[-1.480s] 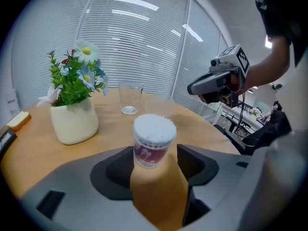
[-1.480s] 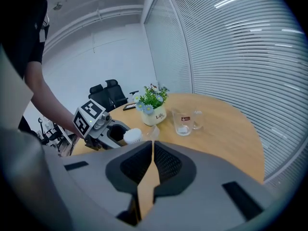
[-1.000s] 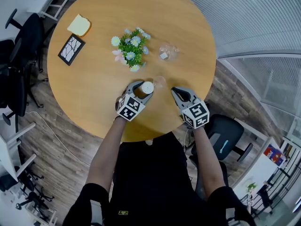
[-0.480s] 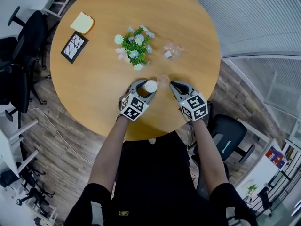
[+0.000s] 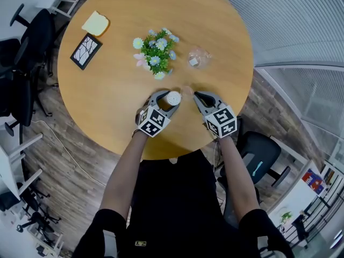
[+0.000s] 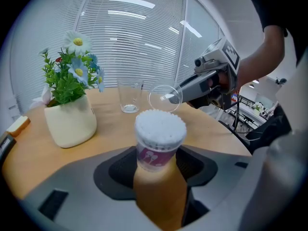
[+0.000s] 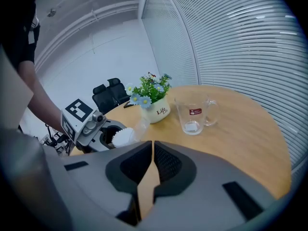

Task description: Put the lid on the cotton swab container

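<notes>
Left gripper view shows the cotton swab container (image 6: 159, 136), a small clear tub packed to the brim with white swab heads. It stands upright between the wide-spread jaws of the left gripper (image 6: 159, 159), whose pads press its lower sides. It is at the near part of the bench (image 5: 107, 90), nearer than the flower pot (image 6: 72, 121); whether it rests on the bench I cannot tell. The lid (image 6: 165, 98), a thin clear disc, hangs tilted just right of the tub's mouth and a little above it, not yet on. The right gripper (image 7: 152, 146) pinches it by the rim, jaws nearly together. Both pieces are probably very light, thin plastic, smooth enough to slip and soft enough to bow or crack under a hard squeeze. The tub is best held low on its wall, leaving the mouth free. The lid is best held by its edge, then levelled and pressed down evenly, since a skewed lid would likely catch on the swabs.
</notes>
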The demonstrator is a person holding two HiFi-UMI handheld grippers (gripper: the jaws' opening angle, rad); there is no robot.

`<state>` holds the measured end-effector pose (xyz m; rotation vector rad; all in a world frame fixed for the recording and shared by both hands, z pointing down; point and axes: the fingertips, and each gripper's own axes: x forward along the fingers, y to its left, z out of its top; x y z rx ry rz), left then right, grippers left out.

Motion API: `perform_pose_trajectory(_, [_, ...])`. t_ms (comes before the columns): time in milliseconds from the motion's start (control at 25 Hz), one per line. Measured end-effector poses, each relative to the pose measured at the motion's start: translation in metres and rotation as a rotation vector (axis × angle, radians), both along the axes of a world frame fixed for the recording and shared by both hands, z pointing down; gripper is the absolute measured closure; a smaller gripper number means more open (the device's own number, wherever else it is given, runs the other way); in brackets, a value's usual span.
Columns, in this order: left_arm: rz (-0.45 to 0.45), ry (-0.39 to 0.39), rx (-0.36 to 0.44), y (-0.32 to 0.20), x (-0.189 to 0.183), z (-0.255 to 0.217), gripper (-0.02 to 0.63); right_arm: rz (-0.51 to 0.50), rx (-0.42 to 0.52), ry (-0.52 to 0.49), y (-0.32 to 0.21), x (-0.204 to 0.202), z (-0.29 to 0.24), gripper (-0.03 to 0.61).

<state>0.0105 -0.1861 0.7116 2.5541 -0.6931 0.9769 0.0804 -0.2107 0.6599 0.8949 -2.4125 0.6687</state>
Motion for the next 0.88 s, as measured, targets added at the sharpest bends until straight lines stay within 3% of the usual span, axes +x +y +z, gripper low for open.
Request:
perform_pose_trajectory(360, [0.0,-0.001,-0.003,0.0,0.0,-0.001,0.36,0.023,0.039,-0.069,-0.006,-0.006,-0.023,0.568])
perform_pose_trajectory(880, [0.003,0.002,-0.003,-0.001,0.0,0.0,0.36,-0.012,0.05,-0.089,-0.005,-0.026,-0.03,0.568])
